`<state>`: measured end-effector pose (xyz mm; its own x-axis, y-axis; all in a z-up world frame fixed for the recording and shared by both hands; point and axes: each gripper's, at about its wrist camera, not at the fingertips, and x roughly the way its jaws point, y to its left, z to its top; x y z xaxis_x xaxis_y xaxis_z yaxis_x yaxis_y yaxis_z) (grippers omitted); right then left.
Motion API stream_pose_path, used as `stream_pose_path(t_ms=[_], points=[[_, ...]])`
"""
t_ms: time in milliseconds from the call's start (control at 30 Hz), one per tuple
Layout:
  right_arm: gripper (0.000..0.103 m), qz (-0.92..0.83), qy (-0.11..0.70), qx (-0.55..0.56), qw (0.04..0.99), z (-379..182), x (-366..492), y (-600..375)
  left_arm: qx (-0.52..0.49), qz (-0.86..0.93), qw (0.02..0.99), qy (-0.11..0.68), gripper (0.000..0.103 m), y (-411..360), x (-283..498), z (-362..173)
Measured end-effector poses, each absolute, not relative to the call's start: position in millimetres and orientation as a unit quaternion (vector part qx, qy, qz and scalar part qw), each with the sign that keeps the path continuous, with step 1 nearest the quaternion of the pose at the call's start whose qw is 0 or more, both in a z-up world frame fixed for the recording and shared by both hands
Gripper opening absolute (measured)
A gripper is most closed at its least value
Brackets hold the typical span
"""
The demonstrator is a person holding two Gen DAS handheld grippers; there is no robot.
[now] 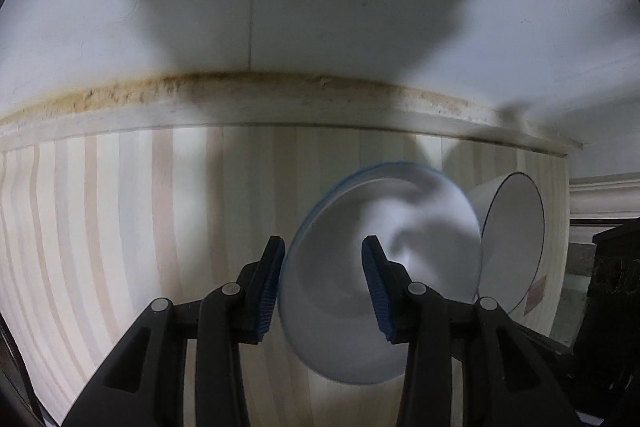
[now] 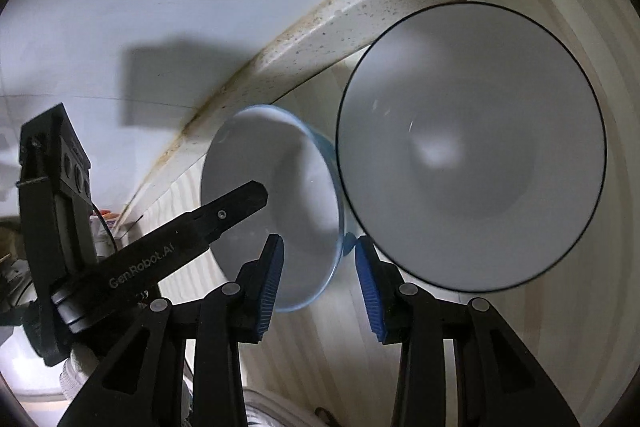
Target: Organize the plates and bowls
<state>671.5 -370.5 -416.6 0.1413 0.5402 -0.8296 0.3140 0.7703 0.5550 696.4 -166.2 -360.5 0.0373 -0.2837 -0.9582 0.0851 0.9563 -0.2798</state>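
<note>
A blue-rimmed white bowl (image 1: 384, 267) sits on the striped wooden table, beside a larger white bowl with a thin black rim (image 1: 514, 239). My left gripper (image 1: 324, 287) is open, its fingers straddling the blue-rimmed bowl's near rim. In the right wrist view the blue-rimmed bowl (image 2: 276, 195) lies left of the black-rimmed bowl (image 2: 472, 147). My right gripper (image 2: 320, 279) is open and empty, low between the two bowls. The left gripper's finger (image 2: 224, 215) reaches over the blue-rimmed bowl there.
The striped table (image 1: 120, 227) ends at a stained pale ledge (image 1: 280, 95) against a white wall. Dark objects (image 1: 612, 267) stand past the table's right edge. Clutter (image 2: 108, 219) lies at the left in the right wrist view.
</note>
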Motion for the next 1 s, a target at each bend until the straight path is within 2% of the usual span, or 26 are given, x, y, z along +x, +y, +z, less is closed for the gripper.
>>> stream_pose_path(t_ms=[100,233,767,1000], points=[[0.024,0.069,0.651,0.315,0.687,-417.0,672.6,-367.7,-0.058,-0.124,0.727,0.673,0.031,-172.7,696.3,-359.5],[0.019,0.062,0.648,0.300,0.697,-415.7,673.6,-368.5,-0.054,-0.124,0.730,0.669,0.031,-169.2,685.8,-355.0],[0.016,0.092,0.635,0.226,0.733,-386.7,636.9,-352.6,-0.042,-0.141,0.758,0.635,0.031,-162.1,621.9,-304.3],[0.015,0.100,0.620,0.213,0.749,-355.4,600.6,-349.1,-0.036,-0.158,0.769,0.619,0.031,-170.1,590.3,-272.1]])
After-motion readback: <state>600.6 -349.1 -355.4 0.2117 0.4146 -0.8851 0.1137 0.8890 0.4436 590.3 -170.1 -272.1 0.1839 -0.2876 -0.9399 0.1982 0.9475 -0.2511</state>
